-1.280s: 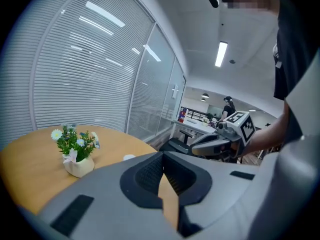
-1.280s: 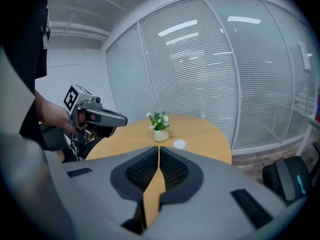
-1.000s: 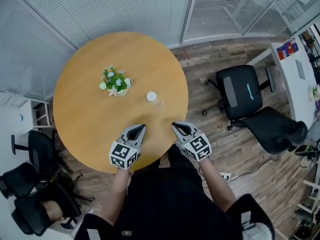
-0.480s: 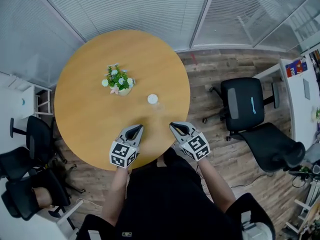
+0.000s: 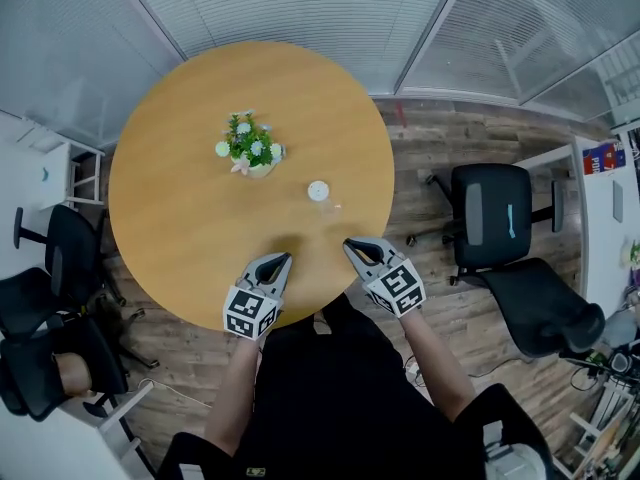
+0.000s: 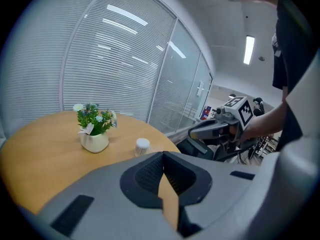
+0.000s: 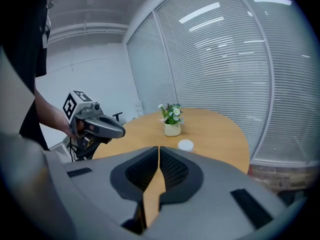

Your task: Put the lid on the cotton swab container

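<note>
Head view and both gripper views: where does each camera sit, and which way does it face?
Head view: on the person's head, facing steeply down at the table; forearms, left claw, right claw show.
Left gripper view: on the left claw, facing across the table; its shut jaws and the right claw show.
Right gripper view: on the right claw, facing across the table; its shut jaws and the left claw show.
All three share the flower pot and white container.

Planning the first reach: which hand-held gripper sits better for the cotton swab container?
Right, marginally: the right hand-held gripper, shut and empty, sits slightly nearer the cotton swab container.
</note>
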Available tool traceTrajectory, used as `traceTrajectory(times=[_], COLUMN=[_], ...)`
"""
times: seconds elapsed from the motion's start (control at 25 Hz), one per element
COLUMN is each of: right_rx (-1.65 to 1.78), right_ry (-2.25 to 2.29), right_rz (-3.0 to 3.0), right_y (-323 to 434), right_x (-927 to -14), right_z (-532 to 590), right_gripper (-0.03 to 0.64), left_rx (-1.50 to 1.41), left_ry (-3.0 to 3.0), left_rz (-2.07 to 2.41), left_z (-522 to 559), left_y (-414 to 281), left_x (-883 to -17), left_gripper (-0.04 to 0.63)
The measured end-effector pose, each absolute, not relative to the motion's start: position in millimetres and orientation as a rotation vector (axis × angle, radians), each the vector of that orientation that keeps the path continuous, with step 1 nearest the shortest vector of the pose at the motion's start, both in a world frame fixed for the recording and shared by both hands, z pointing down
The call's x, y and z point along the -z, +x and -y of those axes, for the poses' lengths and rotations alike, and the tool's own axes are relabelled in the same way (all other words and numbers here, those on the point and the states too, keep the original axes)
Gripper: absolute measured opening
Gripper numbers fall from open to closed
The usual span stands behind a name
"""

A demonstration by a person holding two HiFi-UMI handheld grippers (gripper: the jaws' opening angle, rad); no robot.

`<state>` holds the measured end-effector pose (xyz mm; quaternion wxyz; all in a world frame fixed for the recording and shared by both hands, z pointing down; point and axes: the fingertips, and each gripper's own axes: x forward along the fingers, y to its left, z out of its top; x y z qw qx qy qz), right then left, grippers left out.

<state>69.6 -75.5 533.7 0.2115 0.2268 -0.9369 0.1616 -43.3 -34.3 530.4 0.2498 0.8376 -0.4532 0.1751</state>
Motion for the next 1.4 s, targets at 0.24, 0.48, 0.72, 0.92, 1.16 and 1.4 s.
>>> traceTrajectory(times=[0.24,0.48,0.72,0.92,1.16,1.4], right_rx=[-0.492,-0.487,-0.519,-0.573,-0.591,-0.572], right_ry=[0.656,0.619,0.654,0.708,0.727,0.725], right_rz=[2.576,2.55,2.509,2.47,2.448,2.427], right_y=[47.7,27.5,28.3,28.6,34.4,46.8], right_x=[-541.7,-553.7,-566.1,-585.1,-598.5,-611.3], right_z=[76.1,78.1,82.9,87.2,86.9,86.4], right_gripper=[0.008,0.008,0.008,0.008,0.008,0.008], left_rx=[-0.491,-0.535,-0.609,-0.657,-0.755,-0.881], left_ry=[2.29,2.32,2.367,2.406,2.453,2.512], left_rz=[1.138,1.055,0.973,0.922,0.88,0.845], left_z=[35.1,51.5,71.6,94.5,113.5,133.2], left_y=[-48.9,-42.5,-28.8,-29.7,-29.4,-21.7], left_x=[-549.1,-572.8,-603.9,-629.2,-655.1,-674.3], left_gripper=[0.006,0.006,0.006,0.006,0.008,0.13])
